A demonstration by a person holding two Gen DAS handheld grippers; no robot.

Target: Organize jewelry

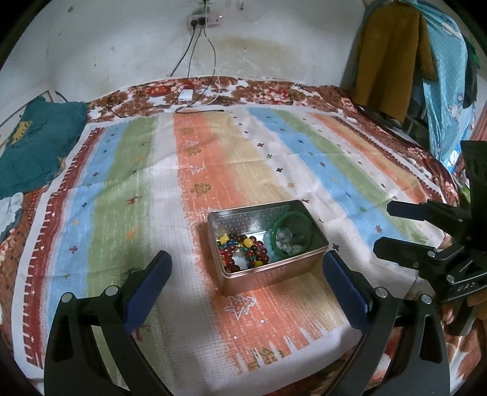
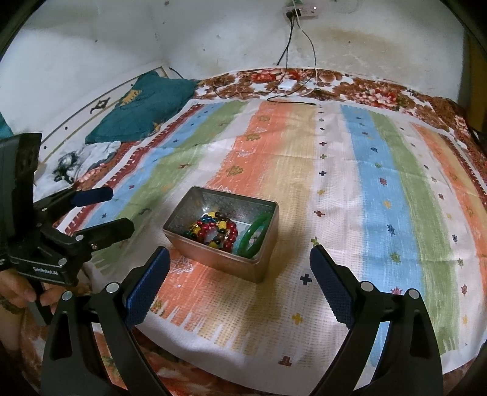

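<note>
Nearest the cameras, both tools hang above the striped cloth (image 1: 258,170) with nothing in them. The left gripper (image 1: 246,283) has its 2 blue-padded fingers spread wide and released, and the right gripper (image 2: 240,274) is spread the same way, also bare. In the left wrist view the right tool shows again at the right edge, jaws parted. In the right wrist view the left tool sits at the left edge with a hand (image 2: 18,292) gripping its handle.

Just beyond the fingertips, between the 2 tools, stands the metal tin (image 1: 274,274), lidless, resting on the cloth. All the jewelry that can be seen lies inside it. A beaded bracelet (image 1: 243,249) of red, yellow and darker beads fills one end. A green bangle (image 1: 275,231) leans against the other end, with pale beads (image 1: 289,243) bunched under it. How many separate strands are there cannot be told, since they overlap.

No loose piece shows on the cloth around the tin, so the gathering looks finished or nearly so. What may be left is closing the tin, but no lid is in view.

Farther off, a teal cloth (image 2: 146,103) lies bunched near the wall, and cables run from a wall socket (image 1: 204,21) to a white charger (image 1: 186,95).
</note>
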